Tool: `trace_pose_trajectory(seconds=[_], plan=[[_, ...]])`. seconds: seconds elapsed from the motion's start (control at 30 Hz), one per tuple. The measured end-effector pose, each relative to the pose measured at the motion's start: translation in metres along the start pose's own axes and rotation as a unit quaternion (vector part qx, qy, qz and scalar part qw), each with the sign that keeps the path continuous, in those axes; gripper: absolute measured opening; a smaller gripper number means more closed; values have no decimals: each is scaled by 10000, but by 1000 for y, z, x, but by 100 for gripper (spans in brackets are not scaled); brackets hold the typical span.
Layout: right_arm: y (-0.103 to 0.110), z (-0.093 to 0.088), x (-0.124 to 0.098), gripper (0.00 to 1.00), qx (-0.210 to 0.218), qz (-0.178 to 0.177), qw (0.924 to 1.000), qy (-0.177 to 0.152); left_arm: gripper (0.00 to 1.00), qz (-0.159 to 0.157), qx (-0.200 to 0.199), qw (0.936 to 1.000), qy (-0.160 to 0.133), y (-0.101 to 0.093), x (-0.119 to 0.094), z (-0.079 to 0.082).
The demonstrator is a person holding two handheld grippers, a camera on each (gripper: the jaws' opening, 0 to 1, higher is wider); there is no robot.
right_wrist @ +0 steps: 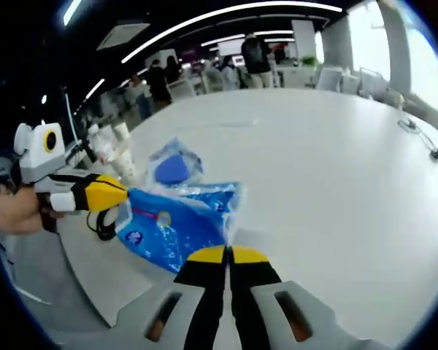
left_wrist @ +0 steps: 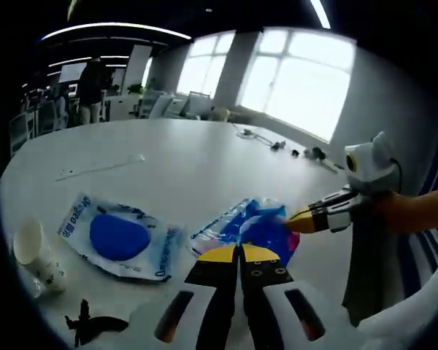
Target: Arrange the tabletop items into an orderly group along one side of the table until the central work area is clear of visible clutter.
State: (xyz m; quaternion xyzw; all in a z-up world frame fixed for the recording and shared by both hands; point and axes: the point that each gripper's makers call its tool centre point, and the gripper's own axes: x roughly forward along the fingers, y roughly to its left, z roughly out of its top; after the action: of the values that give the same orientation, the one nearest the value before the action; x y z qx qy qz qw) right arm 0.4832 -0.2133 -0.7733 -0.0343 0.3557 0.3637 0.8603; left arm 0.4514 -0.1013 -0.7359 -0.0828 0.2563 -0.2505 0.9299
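Note:
A crinkled blue plastic bag (left_wrist: 257,227) is held over the white table (left_wrist: 182,160) between both grippers. My left gripper (left_wrist: 240,251) is shut on its near edge. From the right, my right gripper (left_wrist: 292,219) pinches the bag's other side. In the right gripper view the same bag (right_wrist: 171,222) stretches from my right gripper (right_wrist: 227,254), shut on its corner, to the left gripper (right_wrist: 120,194), shut on its far end. A clear packet with a blue round pad (left_wrist: 118,238) lies flat on the table to the left; the packet (right_wrist: 174,168) also shows behind the bag.
A paper cup (left_wrist: 28,242) and a tipped one (left_wrist: 50,278) sit by the table's left edge, with a small black item (left_wrist: 91,325) nearby. Cables (left_wrist: 277,144) lie at the far side. Cups (right_wrist: 122,157) stand near the edge. People stand at desks beyond.

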Motion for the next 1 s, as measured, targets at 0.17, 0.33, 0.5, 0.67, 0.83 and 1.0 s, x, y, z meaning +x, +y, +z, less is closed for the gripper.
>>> trace_pose_trajectory(seconds=[0.17, 0.33, 0.5, 0.67, 0.83, 1.0], plan=[[-10, 6, -2, 0, 13, -86, 9999, -64, 0, -37, 118, 9999, 3, -4, 8, 4], [-21, 9, -3, 0, 9, -170, 9998, -73, 0, -42, 223, 9997, 40, -3, 18, 8], [-30, 13, -1, 0, -37, -219, 9997, -94, 0, -24, 155, 9999, 11, 0, 25, 13], [-39, 17, 0, 0, -57, -278, 9995, -109, 0, -65, 244, 9997, -1, -4, 34, 17], [-49, 21, 1, 0, -66, -350, 9993, -132, 0, -82, 353, 9993, 36, -4, 45, 24], [-58, 27, 2, 0, 0, -388, 9990, -204, 0, -61, 385, 9992, 73, 0, 56, 30]])
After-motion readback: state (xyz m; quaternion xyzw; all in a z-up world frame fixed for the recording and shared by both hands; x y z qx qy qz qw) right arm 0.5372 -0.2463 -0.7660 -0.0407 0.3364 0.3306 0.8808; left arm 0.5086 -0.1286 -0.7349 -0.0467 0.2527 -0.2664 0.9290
